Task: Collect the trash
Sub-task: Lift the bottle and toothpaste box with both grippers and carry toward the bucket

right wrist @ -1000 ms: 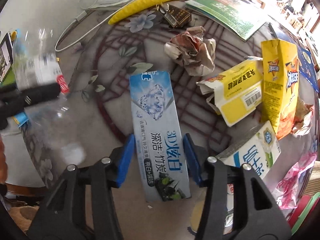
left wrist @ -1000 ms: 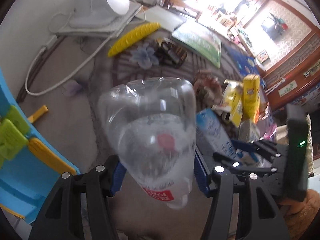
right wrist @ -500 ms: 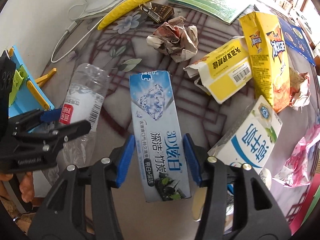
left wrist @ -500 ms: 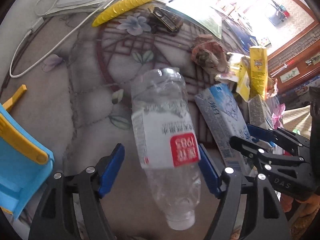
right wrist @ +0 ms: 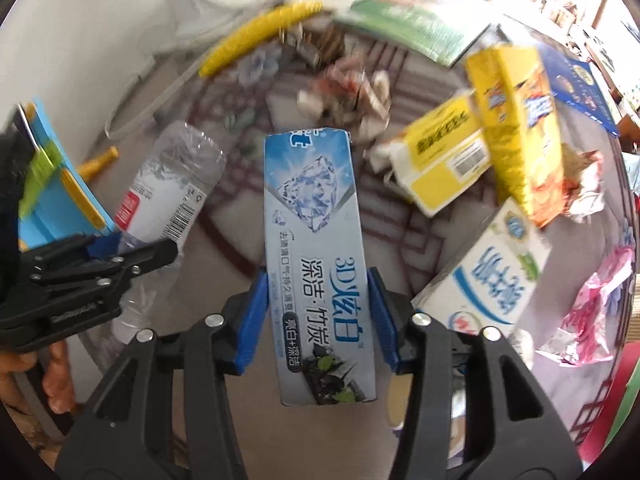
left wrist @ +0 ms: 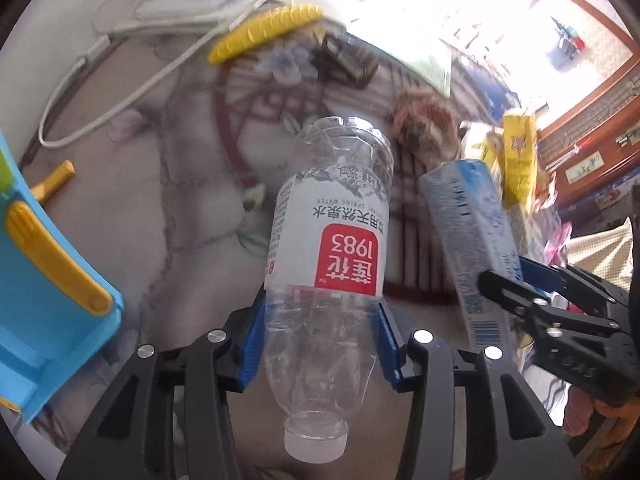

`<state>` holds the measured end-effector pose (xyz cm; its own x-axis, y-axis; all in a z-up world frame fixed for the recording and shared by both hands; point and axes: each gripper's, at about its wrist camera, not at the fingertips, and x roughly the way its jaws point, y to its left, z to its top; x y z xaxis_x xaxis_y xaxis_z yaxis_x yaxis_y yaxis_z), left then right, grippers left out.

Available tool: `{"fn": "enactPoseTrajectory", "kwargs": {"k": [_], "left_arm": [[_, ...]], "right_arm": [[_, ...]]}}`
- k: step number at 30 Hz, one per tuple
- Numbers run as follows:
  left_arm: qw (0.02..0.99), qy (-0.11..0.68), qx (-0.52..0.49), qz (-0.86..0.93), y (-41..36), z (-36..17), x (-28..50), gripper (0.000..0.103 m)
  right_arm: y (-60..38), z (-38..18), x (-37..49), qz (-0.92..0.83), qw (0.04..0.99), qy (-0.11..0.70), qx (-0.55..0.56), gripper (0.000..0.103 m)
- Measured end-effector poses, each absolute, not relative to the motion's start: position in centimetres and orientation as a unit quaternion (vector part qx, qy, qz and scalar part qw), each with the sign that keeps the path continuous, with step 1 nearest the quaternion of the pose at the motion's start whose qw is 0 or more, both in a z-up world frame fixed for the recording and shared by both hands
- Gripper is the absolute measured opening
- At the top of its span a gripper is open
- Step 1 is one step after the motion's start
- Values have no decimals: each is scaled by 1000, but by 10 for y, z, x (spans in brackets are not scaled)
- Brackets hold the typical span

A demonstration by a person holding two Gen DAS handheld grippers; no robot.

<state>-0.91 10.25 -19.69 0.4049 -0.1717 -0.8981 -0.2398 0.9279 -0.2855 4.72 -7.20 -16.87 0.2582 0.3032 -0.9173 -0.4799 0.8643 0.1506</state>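
Left gripper (left wrist: 320, 344): its two blue pads squeeze the water bottle (left wrist: 328, 256) from both sides, so it holds the bottle tight. The gripper sits at 6 o'clock in the left view.
Water bottle: clear, empty plastic with a white and red label. Its white cap points back toward the camera, and its bottom points away, toward 12 o'clock. In the right view it shows at 9 o'clock (right wrist: 168, 196).
Right gripper (right wrist: 318, 318): its blue pads press on both long sides of the toothpaste box (right wrist: 320, 264), so it holds the box. In the left view this gripper shows at 3 o'clock.
Toothpaste box: long, blue and white, with a diamond picture. It points away toward 12 o'clock. In the left view it stands at 3 o'clock (left wrist: 468, 228), just beside the bottle.
Table (left wrist: 168, 208): it has a cloth with flowers and dark red lines.
Blue and yellow thing (left wrist: 44, 280): at 9 o'clock in the left view, near the left gripper.
White and blue carton (right wrist: 492, 272): at 3 o'clock, just beside the right gripper.
Yellow cartons (right wrist: 480, 152): two of them at 2 o'clock, touching each other.
Crumpled paper (right wrist: 344, 96): at 12 o'clock, past the toothpaste box.
Yellow strip (right wrist: 260, 36): long and bent, far off at 11 o'clock.
Green book (right wrist: 412, 24): far off at 1 o'clock.
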Motion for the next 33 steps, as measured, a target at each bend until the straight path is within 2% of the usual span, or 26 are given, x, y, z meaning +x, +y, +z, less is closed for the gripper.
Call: {"fn": "enactPoseTrajectory", "kwargs": {"k": [8, 15, 33], "left_arm": [[859, 479, -180, 1, 92, -140, 0, 44], [875, 452, -170, -38, 62, -111, 12, 45], [882, 444, -152, -49, 21, -99, 8, 45]], "right_arm": [[-109, -102, 37, 239, 838, 489, 27, 47], [-133, -72, 32, 221, 861, 453, 63, 47], [-195, -60, 21, 197, 873, 430, 118, 47]]}}
